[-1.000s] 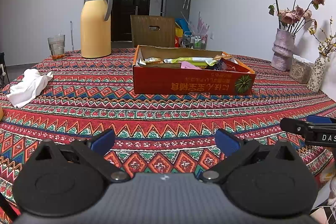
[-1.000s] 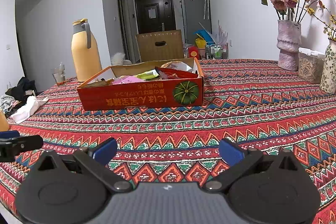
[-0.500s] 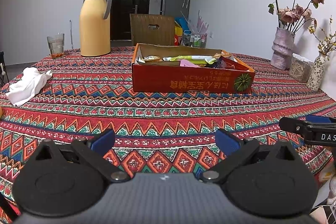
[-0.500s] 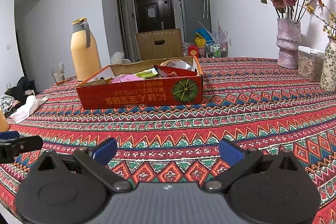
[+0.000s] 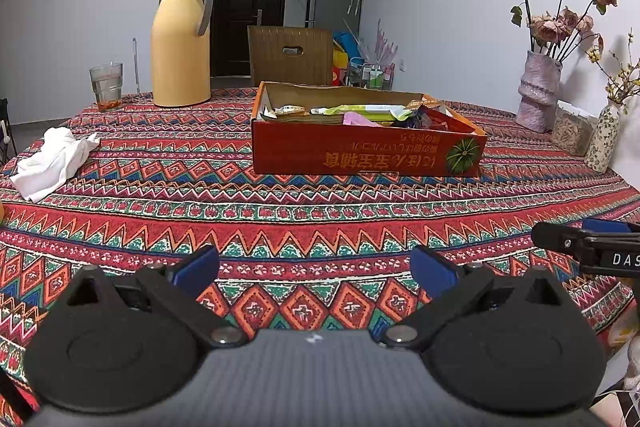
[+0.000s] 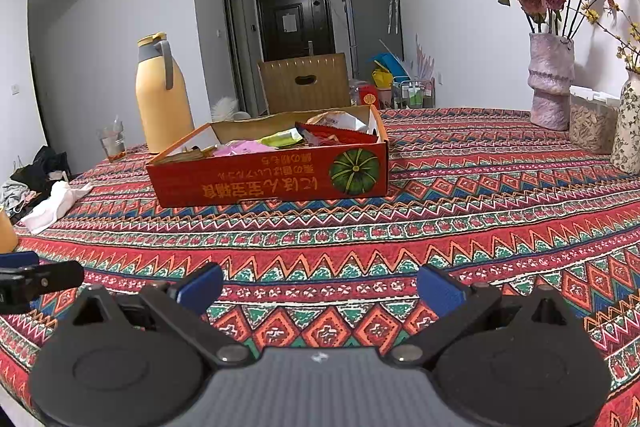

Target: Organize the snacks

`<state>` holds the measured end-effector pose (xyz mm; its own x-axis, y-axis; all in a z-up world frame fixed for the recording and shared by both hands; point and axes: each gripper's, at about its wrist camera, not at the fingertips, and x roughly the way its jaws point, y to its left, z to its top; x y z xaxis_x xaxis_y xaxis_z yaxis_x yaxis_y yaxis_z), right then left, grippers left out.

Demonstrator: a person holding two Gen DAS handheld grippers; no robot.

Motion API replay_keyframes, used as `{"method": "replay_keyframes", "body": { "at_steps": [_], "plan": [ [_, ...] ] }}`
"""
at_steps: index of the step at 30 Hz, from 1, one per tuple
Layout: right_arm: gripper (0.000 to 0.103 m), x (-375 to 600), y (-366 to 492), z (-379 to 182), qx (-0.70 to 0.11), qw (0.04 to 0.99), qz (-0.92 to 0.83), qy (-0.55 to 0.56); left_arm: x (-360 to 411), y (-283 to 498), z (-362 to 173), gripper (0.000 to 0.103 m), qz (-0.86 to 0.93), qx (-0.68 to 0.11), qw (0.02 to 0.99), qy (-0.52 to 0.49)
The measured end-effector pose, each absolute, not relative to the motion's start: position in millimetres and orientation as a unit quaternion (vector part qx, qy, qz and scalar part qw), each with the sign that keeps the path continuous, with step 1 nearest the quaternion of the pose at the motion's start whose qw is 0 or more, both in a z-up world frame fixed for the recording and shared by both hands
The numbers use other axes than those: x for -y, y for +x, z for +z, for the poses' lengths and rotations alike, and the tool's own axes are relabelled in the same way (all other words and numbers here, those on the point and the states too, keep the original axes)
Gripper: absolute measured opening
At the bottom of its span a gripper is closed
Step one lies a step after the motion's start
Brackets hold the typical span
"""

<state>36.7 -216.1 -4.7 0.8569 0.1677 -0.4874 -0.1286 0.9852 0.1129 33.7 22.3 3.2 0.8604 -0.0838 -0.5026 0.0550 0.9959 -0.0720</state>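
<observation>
A shallow red cardboard box with a green pumpkin picture stands mid-table on the patterned tablecloth. Several snack packets lie in it: green, pink, red and orange wrappers. My left gripper hovers open over the near part of the table, well short of the box, with nothing between its blue pads. My right gripper is also open and empty, a similar distance from the box. Each gripper's fingertip shows at the edge of the other's view.
A yellow thermos jug and a drinking glass stand at the far left. A crumpled white cloth lies left. Two flower vases and a clear container line the right wall. A wooden chair stands behind the table.
Both views have shifted slightly; the box appears a little lower in the left wrist view. Both grippers stay open and empty.
</observation>
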Motion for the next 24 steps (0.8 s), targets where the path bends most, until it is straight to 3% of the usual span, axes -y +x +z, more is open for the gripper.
{"method": "replay_keyframes", "body": {
  "at_steps": [24],
  "plan": [
    [0.103, 215.1, 36.9, -4.9, -0.257, 0.962, 0.077, 0.038, -21.2, 31.0, 4.0, 0.103, -0.043, -0.257, 0.965, -0.027]
  ]
}}
